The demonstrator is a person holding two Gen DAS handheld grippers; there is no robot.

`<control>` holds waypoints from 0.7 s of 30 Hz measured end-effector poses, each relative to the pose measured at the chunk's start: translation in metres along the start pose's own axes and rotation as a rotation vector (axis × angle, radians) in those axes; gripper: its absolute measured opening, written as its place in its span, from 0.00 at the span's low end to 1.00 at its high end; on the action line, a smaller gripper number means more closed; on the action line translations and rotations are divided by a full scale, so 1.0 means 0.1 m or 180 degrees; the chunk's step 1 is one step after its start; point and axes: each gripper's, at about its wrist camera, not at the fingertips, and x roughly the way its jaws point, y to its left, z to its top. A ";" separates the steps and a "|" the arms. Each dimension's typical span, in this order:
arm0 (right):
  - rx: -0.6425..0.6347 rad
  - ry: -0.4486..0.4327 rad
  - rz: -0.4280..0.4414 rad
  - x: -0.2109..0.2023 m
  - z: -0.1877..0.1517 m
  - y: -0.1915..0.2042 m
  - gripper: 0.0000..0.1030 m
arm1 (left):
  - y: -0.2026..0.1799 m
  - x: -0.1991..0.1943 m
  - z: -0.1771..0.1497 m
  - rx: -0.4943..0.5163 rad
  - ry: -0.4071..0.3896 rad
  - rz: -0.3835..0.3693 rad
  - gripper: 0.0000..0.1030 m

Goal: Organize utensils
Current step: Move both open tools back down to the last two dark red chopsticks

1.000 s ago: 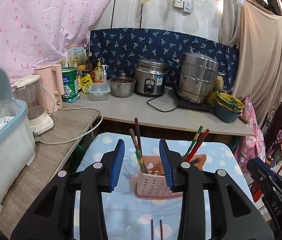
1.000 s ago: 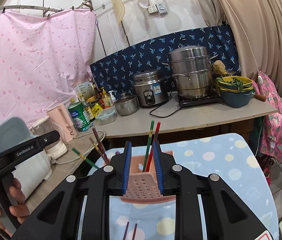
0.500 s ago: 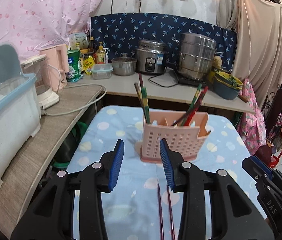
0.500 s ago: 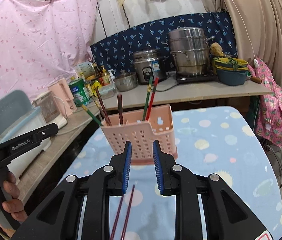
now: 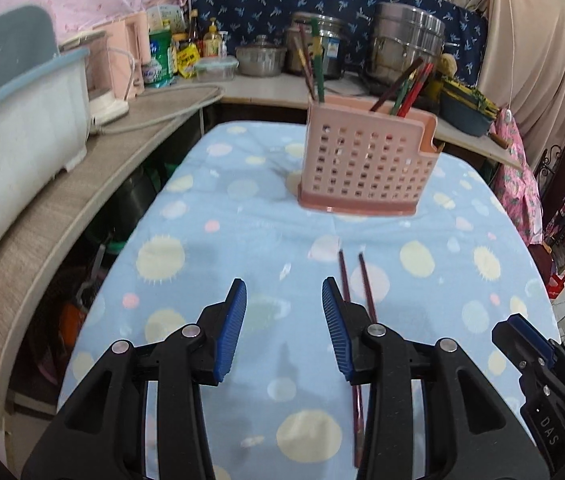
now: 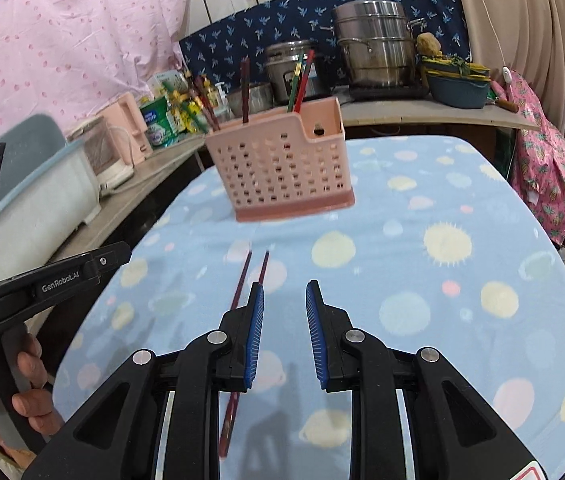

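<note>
White lettering "GenRobot.AI" runs along the black arm of the left claw (image 6: pixel 62 280), seen from the right wrist view. White letters "DAS" stand on the black body of the right claw (image 5: pixel 546 426) in the left wrist view. Labels on the tabletop containers are too blurred to read.

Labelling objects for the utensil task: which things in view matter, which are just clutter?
Job:
- pair of dark red chopsticks lying on the dotted blue cloth
- pink perforated plastic utensil holder with chopsticks standing in it

Clutter:
- stacked steel steamer pot
- steel rice cooker
- pink kettle
- white and blue plastic bin
</note>
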 end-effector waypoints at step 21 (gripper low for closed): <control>-0.0172 0.0535 0.0146 0.24 -0.81 0.38 0.22 | 0.19 0.17 -0.68 -0.0129 0.0427 0.0004 0.38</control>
